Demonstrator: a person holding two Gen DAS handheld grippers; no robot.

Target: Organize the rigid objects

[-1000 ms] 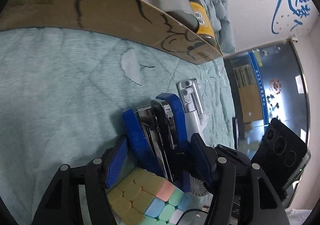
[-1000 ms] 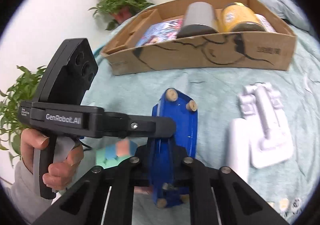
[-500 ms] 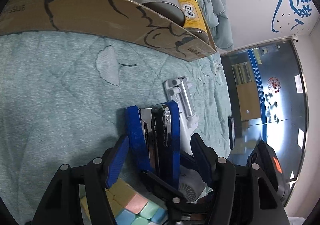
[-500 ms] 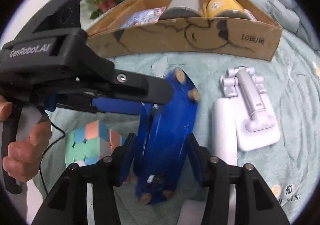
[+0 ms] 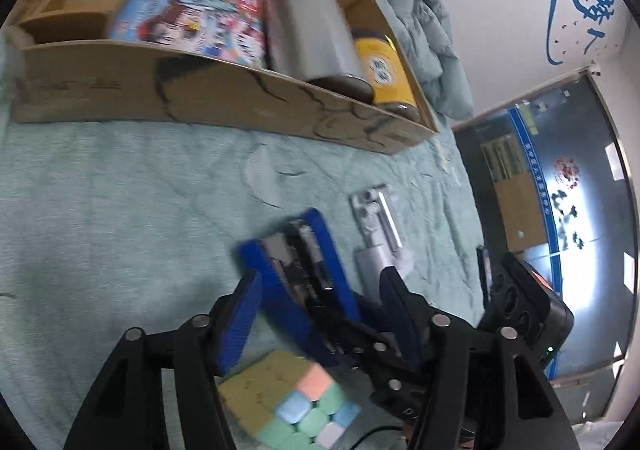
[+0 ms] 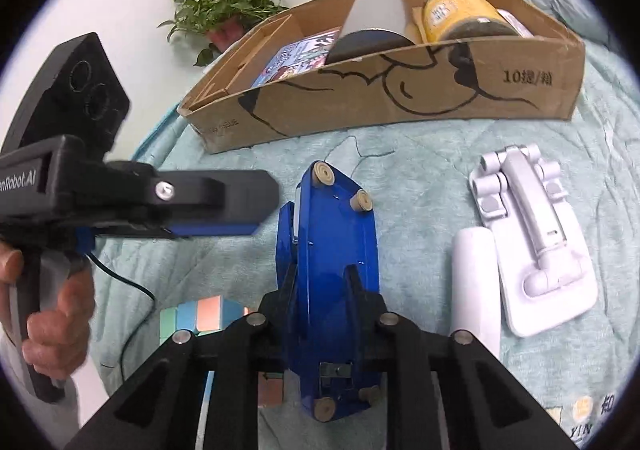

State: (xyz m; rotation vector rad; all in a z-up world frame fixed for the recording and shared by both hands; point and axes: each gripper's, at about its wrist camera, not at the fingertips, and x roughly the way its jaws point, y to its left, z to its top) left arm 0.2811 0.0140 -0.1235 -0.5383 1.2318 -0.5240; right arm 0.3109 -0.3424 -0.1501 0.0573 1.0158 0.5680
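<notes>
Since a second ago my right tool (image 6: 320,290) has opened and closed again, and its jaws are now clenched on the blue stapler (image 6: 332,262), which stands on its side on the green quilt (image 6: 420,169) with its underside and feet facing my right camera. My left tool (image 5: 320,314) has lifted a little and is released, jaws about half apart, its blue pads hanging above the stapler without pressing on it. Where I think it could go wrong: the grip sits low on a long, smooth plastic body, so the far end may swing or slip out on the way to the cardboard box (image 6: 400,105). The stapler's arm looks partly sprung open in the left view, and it could flap or catch the box wall. My two tools are also very close, so a careless lift could knock them together. The box already looks crowded at its near end. By my count: one stapler, one pastel puzzle cube (image 5: 292,402) beside my tools, one white folding stand (image 6: 532,238), and one white cylinder (image 6: 476,286) just beside it. In the box I see one picture book (image 5: 192,9), one grey roll (image 5: 312,29) and one yellow-labelled jar (image 5: 384,69). Two potted plants (image 6: 224,9) is a guess from elsewhere; here I see one.
</notes>
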